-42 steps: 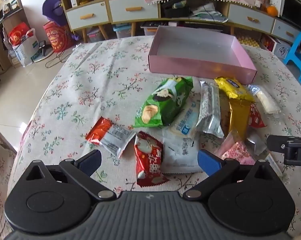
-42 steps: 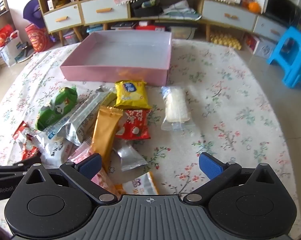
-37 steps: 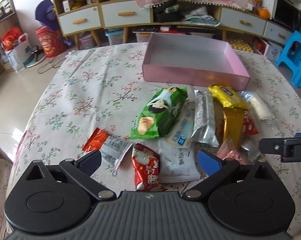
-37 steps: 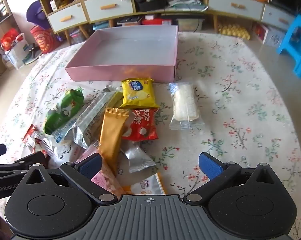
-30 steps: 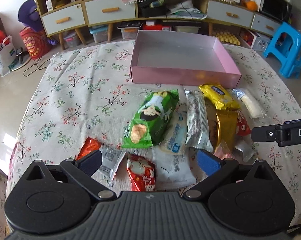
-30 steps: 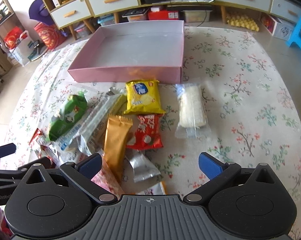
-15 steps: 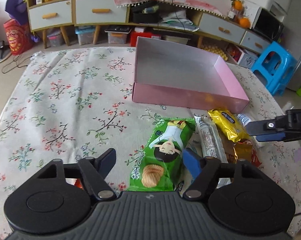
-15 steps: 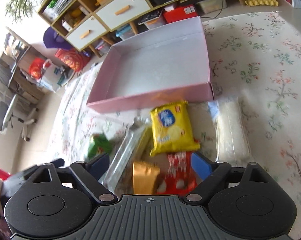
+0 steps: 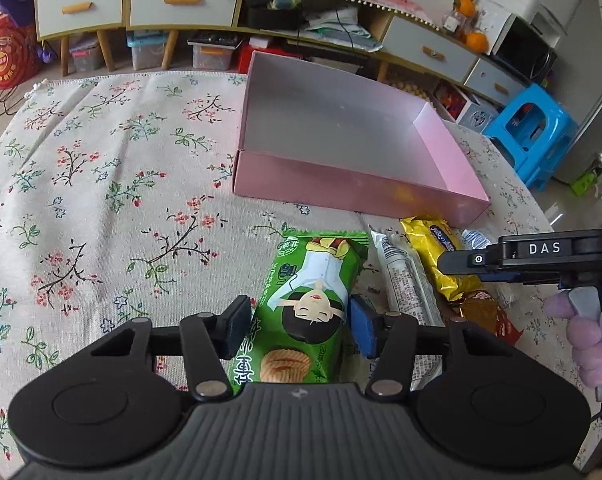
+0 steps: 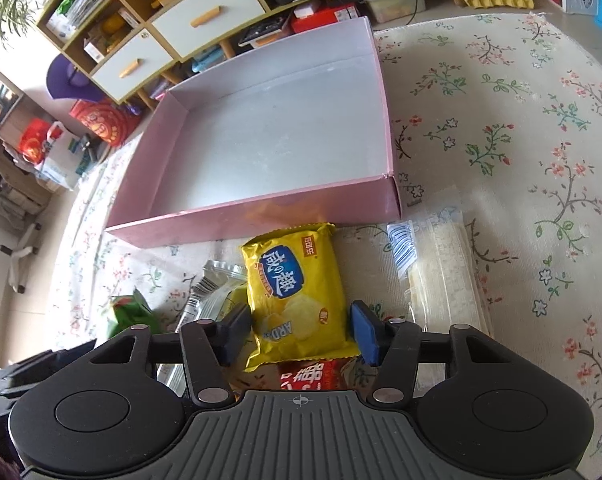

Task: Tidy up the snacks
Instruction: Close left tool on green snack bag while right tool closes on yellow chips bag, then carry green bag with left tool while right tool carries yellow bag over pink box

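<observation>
A pile of snack packs lies on the floral tablecloth in front of an empty pink box (image 9: 381, 196), which also shows in the right wrist view (image 10: 237, 220). My left gripper (image 9: 299, 330) straddles a green snack pack (image 9: 313, 292), its pads close on both sides; contact is unclear. My right gripper (image 10: 303, 332) straddles a yellow chip pack (image 10: 293, 292) the same way, with small gaps at the pads. The right gripper's body (image 9: 541, 258) shows in the left wrist view above the yellow pack (image 9: 433, 240).
A silver pack (image 9: 405, 276), a red pack (image 10: 313, 374) and a clear white wafer pack (image 10: 445, 280) lie around the two packs. Cabinets with drawers (image 9: 181, 0) and a blue stool (image 9: 537, 128) stand beyond the table edge.
Both grippers moved forward and down over the pile and narrowed. The left one now brackets the green pack, the right one the yellow pack.
</observation>
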`<state>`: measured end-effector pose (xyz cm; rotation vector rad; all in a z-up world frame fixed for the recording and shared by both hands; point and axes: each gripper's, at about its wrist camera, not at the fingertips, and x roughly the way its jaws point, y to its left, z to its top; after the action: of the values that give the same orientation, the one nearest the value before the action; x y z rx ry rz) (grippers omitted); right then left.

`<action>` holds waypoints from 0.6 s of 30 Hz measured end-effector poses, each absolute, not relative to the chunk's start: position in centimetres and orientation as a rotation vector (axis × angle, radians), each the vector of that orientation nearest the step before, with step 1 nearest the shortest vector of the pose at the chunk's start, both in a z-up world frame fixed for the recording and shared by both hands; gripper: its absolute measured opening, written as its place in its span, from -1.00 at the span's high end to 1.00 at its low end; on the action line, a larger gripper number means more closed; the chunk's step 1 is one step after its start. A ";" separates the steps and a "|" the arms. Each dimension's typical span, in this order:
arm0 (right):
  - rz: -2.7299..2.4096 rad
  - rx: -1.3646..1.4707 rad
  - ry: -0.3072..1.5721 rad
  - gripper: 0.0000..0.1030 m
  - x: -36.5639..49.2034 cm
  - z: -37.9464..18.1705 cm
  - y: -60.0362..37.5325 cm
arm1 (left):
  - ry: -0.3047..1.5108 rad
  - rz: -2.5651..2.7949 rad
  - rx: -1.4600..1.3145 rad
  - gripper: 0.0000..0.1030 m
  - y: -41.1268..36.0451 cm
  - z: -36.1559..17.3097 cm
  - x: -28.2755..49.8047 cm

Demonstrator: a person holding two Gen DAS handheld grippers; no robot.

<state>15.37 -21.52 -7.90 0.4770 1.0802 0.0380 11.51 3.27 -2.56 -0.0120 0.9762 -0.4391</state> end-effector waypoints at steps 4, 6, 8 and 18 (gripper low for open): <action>0.049 0.446 1.057 -0.02 15.4 -7.6 -20.9 | 0.976 -0.425 -0.003 0.10 2.8 -2.6 11.6; 0.061 0.432 1.057 -0.03 15.5 -7.6 -20.5 | 0.978 -0.415 -0.002 0.11 2.6 -2.7 11.7; 0.054 0.415 1.063 -0.03 15.5 -7.6 -20.1 | 0.979 -0.402 0.003 0.12 2.2 -2.6 11.8; -0.003 0.404 1.093 0.15 15.5 -6.8 -19.5 | 0.989 -0.335 -0.028 0.20 1.8 -1.8 11.6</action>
<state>15.53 -19.52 -6.81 0.4039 1.0933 -0.0034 11.61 1.83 -1.81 -0.0276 0.9887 -0.3351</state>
